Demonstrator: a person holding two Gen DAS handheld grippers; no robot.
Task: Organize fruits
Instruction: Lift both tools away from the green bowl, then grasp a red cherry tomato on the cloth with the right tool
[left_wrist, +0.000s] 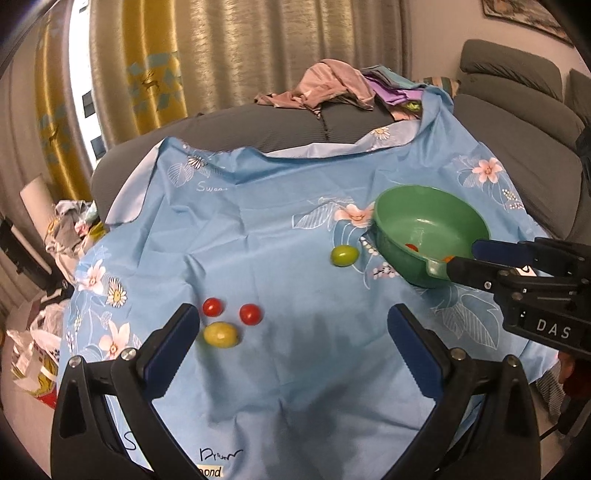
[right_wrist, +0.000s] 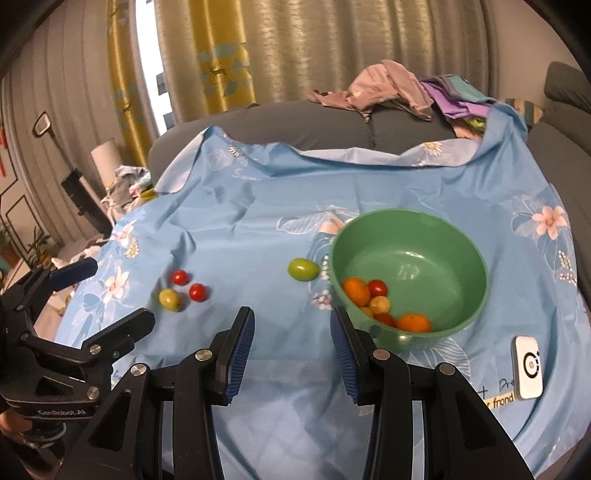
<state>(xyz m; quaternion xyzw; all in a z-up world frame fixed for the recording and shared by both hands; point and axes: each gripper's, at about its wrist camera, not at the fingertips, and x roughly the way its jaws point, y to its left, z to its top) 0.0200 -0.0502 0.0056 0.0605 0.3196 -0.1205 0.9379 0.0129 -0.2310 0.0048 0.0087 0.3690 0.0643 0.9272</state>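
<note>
A green bowl (right_wrist: 436, 236) stands on the blue flowered cloth (right_wrist: 258, 229) and holds several small orange, red and yellow fruits (right_wrist: 356, 291). On the cloth lie a green fruit (right_wrist: 303, 269), two red tomatoes (right_wrist: 180, 277) (right_wrist: 197, 292) and a yellow-green fruit (right_wrist: 170, 298). My right gripper (right_wrist: 291, 332) is open and empty, just in front of the bowl's left edge. My left gripper (left_wrist: 293, 325) is open and empty; its left finger is beside the yellow-green fruit (left_wrist: 221, 334), with the red tomatoes (left_wrist: 212, 307) (left_wrist: 250, 314) just beyond. The bowl (left_wrist: 428, 218) and green fruit (left_wrist: 344, 255) lie further right.
A white device (right_wrist: 529, 366) lies on the cloth right of the bowl. Clothes (right_wrist: 391, 88) are piled on the grey sofa behind. Curtains (right_wrist: 295, 48) hang at the back. Clutter and bags (left_wrist: 40, 347) lie on the floor at left.
</note>
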